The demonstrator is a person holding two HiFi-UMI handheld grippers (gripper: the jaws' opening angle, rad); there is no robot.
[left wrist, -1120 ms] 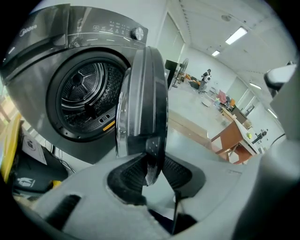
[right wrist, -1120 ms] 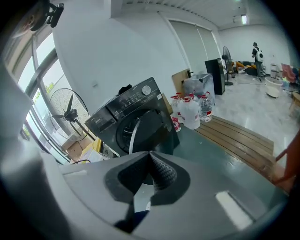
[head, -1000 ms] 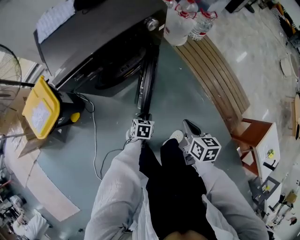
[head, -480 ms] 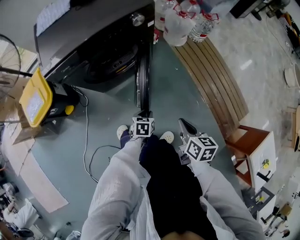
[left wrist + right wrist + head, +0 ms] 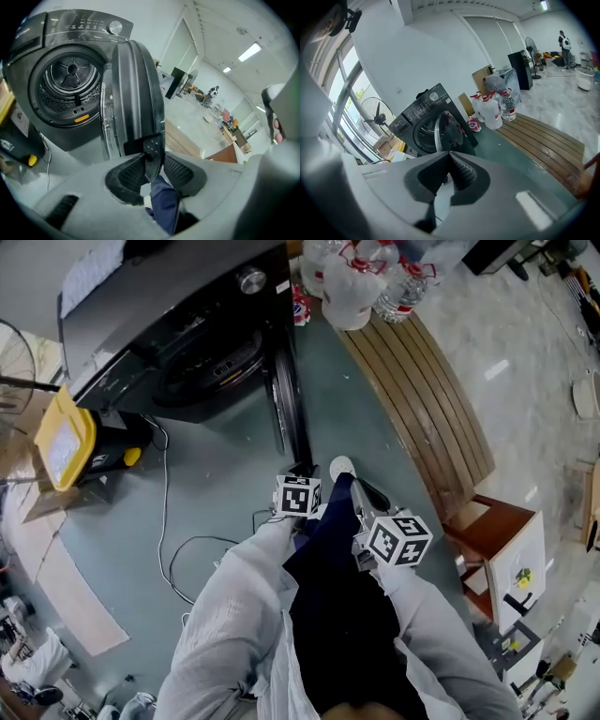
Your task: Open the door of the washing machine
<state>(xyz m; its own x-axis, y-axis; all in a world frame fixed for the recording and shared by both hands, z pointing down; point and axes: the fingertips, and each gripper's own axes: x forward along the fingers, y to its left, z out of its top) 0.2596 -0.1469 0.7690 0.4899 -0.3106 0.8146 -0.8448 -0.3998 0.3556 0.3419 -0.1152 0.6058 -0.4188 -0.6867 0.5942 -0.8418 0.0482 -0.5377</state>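
Observation:
The dark washing machine (image 5: 169, 324) stands at the upper left with its drum (image 5: 70, 84) exposed. Its round door (image 5: 286, 404) hangs wide open, edge-on toward me. My left gripper (image 5: 300, 470) sits at the door's free edge. In the left gripper view the door's black handle tab (image 5: 152, 150) fills the narrow gap between the pads, and the jaws are opening slightly. My right gripper (image 5: 361, 491) hovers just right of the door's edge, shut with nothing in it. From the right gripper view the machine (image 5: 417, 117) and door (image 5: 450, 129) lie ahead of the right gripper (image 5: 450, 157).
A yellow case (image 5: 61, 437) and a loose cable (image 5: 169, 521) lie on the floor left of the machine. Large water bottles (image 5: 361, 282) stand at the back on a curved wooden platform (image 5: 422, 381). A brown-and-white cabinet (image 5: 506, 549) is at right. A person's shoe (image 5: 342, 468) is by the grippers.
The left gripper has drawn away from the machine with the door's edge, and the door has swung wider. The right gripper moved along beside it. A foot stepped forward.

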